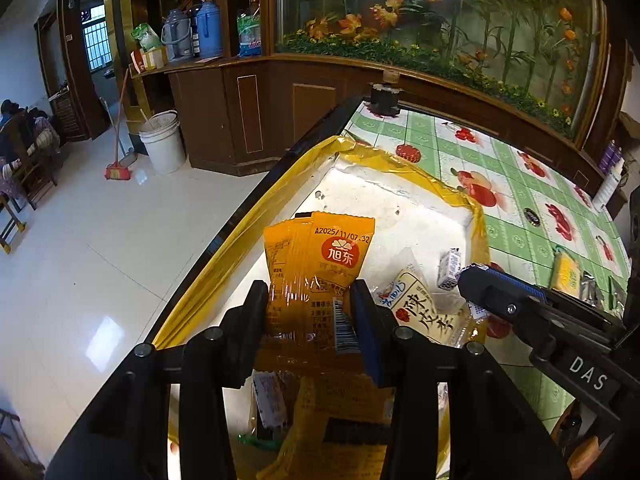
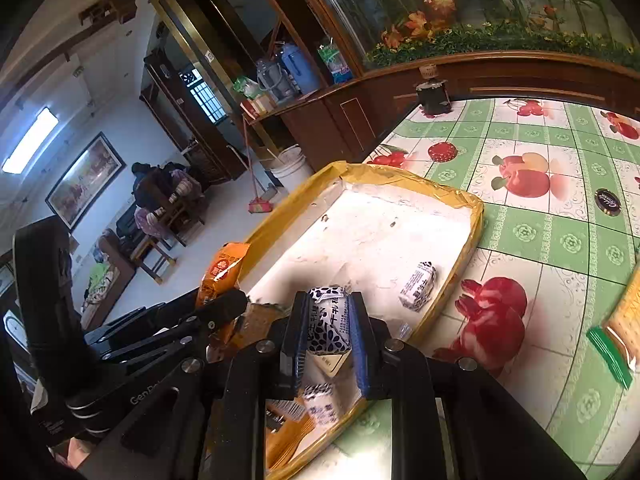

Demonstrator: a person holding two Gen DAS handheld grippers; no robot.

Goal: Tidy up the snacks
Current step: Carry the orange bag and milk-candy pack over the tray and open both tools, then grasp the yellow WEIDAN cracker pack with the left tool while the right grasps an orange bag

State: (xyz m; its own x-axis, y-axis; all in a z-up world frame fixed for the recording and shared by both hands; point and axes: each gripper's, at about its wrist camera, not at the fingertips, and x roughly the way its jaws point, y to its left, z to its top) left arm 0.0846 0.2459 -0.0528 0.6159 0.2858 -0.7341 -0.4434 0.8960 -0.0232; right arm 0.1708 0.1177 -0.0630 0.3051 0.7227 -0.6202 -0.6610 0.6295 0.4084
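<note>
A white tray with a yellow taped rim (image 1: 400,160) (image 2: 420,184) lies on the table's left edge. My left gripper (image 1: 308,312) is shut on an orange snack packet (image 1: 320,264) and holds it upright over the tray's near part; the packet also shows in the right wrist view (image 2: 222,276). My right gripper (image 2: 326,328) is shut on a small white and dark blue patterned packet (image 2: 328,324) above the tray. It shows in the left wrist view (image 1: 472,280). A like packet (image 2: 418,286) (image 1: 450,268) lies in the tray. A cream packet with Chinese writing (image 1: 424,312) lies there too.
The table has a green checked fruit-print cloth (image 2: 560,240). A yellow cracker packet (image 1: 566,272) (image 2: 624,320) and silvery packets (image 1: 592,292) lie on it at right. A dark round lid (image 2: 607,201) and a black pot (image 2: 432,96) stand farther back. The floor drops away at left.
</note>
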